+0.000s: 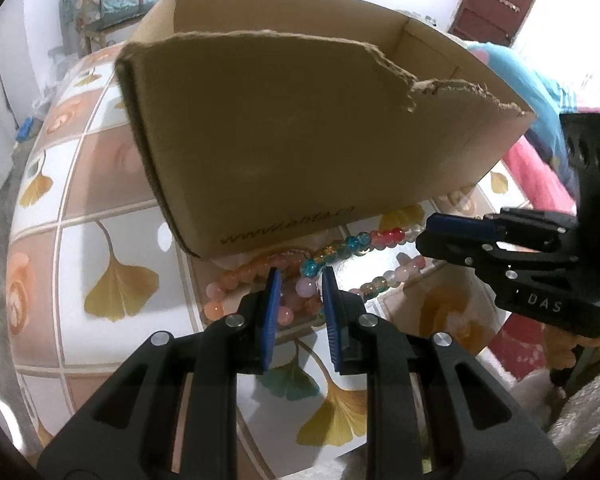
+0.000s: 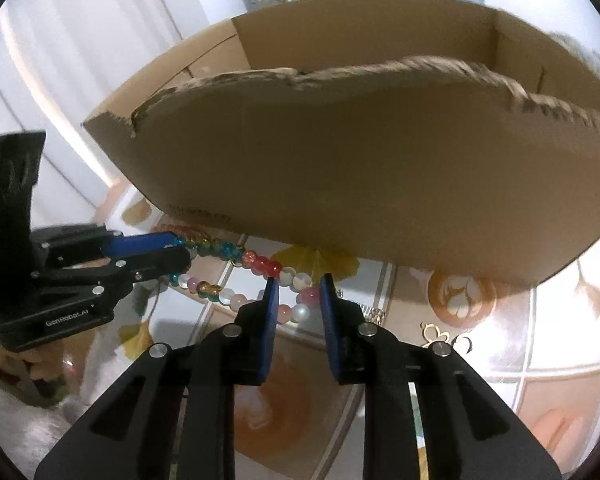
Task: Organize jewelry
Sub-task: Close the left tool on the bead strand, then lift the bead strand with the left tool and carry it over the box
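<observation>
A string of coloured glass beads (image 1: pixel 356 242) lies on the patterned tablecloth just in front of a torn cardboard box (image 1: pixel 300 140). My left gripper (image 1: pixel 301 280) points down at the string's left part, with a pink and a blue bead caught between its blue pads. From the right wrist view the left gripper (image 2: pixel 178 250) is seen closed on the strand's end. My right gripper (image 2: pixel 299 288) has pink and white beads (image 2: pixel 260 264) between its pads; in the left wrist view the right gripper (image 1: pixel 422 236) bites the strand's other end. The box (image 2: pixel 380 160) fills the background.
An orange bead bracelet (image 1: pixel 240 276) lies by the box's corner. A small gold piece (image 2: pixel 440 334) and a silvery chain (image 2: pixel 370 312) rest on the cloth to the right. The tablecloth (image 1: pixel 112 280) shows ginkgo leaves. A person's pink and blue clothing (image 1: pixel 540 168) is at far right.
</observation>
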